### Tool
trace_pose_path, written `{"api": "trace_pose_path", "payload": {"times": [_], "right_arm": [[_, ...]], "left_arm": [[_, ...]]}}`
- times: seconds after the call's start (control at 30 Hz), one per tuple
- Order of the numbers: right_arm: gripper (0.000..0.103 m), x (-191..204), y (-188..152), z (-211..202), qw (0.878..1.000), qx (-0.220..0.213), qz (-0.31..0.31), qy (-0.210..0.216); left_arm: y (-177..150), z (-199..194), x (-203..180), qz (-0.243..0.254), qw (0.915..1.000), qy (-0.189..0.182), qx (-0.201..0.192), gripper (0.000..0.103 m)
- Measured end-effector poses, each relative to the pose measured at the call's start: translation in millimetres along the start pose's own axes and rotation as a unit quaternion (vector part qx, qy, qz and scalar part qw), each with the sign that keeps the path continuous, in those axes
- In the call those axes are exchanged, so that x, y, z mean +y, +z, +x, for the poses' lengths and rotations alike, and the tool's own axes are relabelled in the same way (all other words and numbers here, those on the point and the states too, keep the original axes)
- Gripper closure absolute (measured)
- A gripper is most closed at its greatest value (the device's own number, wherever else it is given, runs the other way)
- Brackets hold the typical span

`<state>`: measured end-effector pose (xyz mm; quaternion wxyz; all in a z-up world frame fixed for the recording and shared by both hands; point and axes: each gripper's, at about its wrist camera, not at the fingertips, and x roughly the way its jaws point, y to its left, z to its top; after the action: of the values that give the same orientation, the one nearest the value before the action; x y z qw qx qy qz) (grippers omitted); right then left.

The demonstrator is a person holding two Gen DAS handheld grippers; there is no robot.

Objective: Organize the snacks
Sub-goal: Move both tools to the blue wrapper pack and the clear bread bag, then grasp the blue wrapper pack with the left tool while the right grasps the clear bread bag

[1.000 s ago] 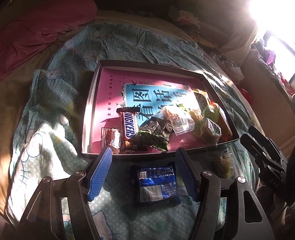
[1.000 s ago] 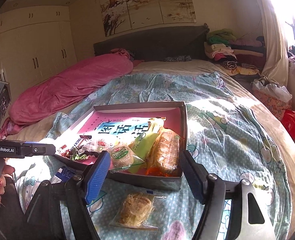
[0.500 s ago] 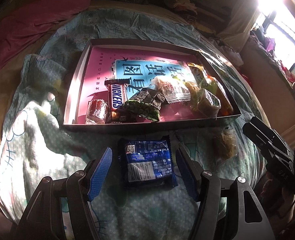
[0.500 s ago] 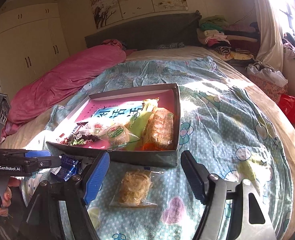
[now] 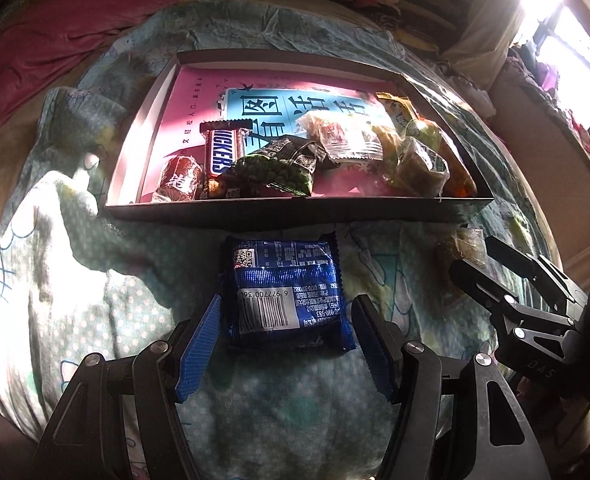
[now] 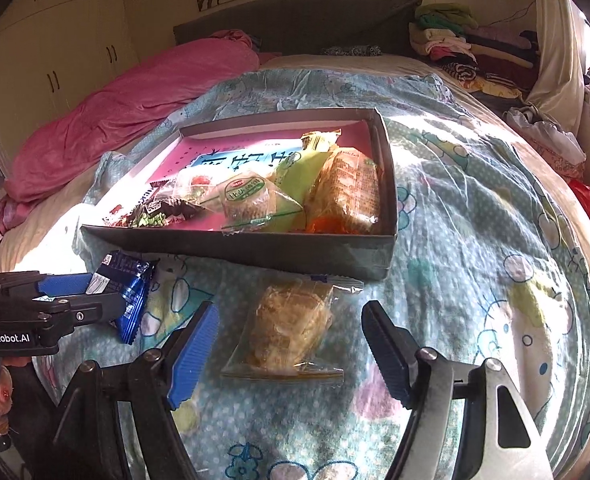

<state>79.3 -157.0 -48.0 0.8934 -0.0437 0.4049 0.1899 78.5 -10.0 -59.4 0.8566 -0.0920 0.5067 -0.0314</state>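
Observation:
A blue snack packet (image 5: 285, 292) lies on the bedspread just in front of the dark shallow box (image 5: 295, 210). My left gripper (image 5: 287, 316) is open, its blue pads on either side of the packet's near end. A clear bag with a yellowish pastry (image 6: 291, 328) lies on the bedspread before the box (image 6: 255, 250). My right gripper (image 6: 291, 330) is open and straddles the bag. The box holds several snacks, among them a Snickers bar (image 5: 221, 152) and a green pea packet (image 5: 279, 168). The blue packet also shows in the right wrist view (image 6: 129, 288).
The box has a pink and blue printed bottom (image 5: 271, 100). A pink duvet (image 6: 127, 108) lies along the far left of the bed. Folded clothes (image 6: 463, 44) are piled by the headboard. The right gripper (image 5: 511, 292) appears at the right of the left wrist view.
Both grippers have moved down and forward. The blue packet now sits between the left pads and the pastry bag between the right fingers. Both stay open.

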Motion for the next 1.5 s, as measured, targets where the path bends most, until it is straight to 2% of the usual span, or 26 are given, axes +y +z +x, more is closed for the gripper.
{"api": "trace_pose_path", "payload": {"times": [0.23,0.5,0.63,0.73,0.83,0.87,1.0,1.13,1.33,1.5], "right_arm": [[0.03,3.9,-3.8,10.9,1.0,0.013,-0.013,-0.004],[0.054,7.2,-4.3,17.6,0.999,0.018,-0.022,0.018],[0.056,16.2,-4.9,15.0,0.998,0.015,-0.033,0.044],[0.057,21.6,-4.2,8.8,0.997,0.003,-0.042,0.059],[0.057,23.8,-2.1,0.7,0.997,-0.015,-0.044,0.066],[0.057,23.8,-1.2,-1.9,0.997,-0.02,-0.043,0.066],[0.057,18.4,1.8,-6.1,0.997,-0.033,-0.034,0.059],[0.057,10.8,6.3,-10.8,0.997,-0.048,-0.02,0.054],[0.057,4.4,11.7,-19.8,0.996,-0.073,-0.012,0.046],[0.057,3.5,13.8,-23.7,0.996,-0.085,-0.015,0.039]], "left_arm": [[-0.9,7.4,-1.1,0.003,0.9999,0.011,0.009,0.035],[1.7,14.9,-4.8,0.002,0.9996,0.026,0.012,0.035],[3.4,19.1,-8.0,0.005,0.9992,0.037,0.015,0.035],[3.3,18.8,-5.2,0.001,0.9995,0.031,0.013,0.035],[2.9,18.3,-1.1,-0.004,0.9996,0.027,0.01,0.043],[2.8,17.9,0.2,-0.006,0.9995,0.028,0.009,0.047],[3.4,13.3,6.4,-0.021,0.9997,0.012,0.004,0.05],[4.6,-4.2,7.2,-0.021,0.9996,-0.003,-0.018,0.05],[16.2,-30.9,1.8,-0.008,0.9979,0.002,-0.064,0.05],[23.4,-39.4,2.4,-0.008,0.9971,0.0,-0.076,0.05]]}}
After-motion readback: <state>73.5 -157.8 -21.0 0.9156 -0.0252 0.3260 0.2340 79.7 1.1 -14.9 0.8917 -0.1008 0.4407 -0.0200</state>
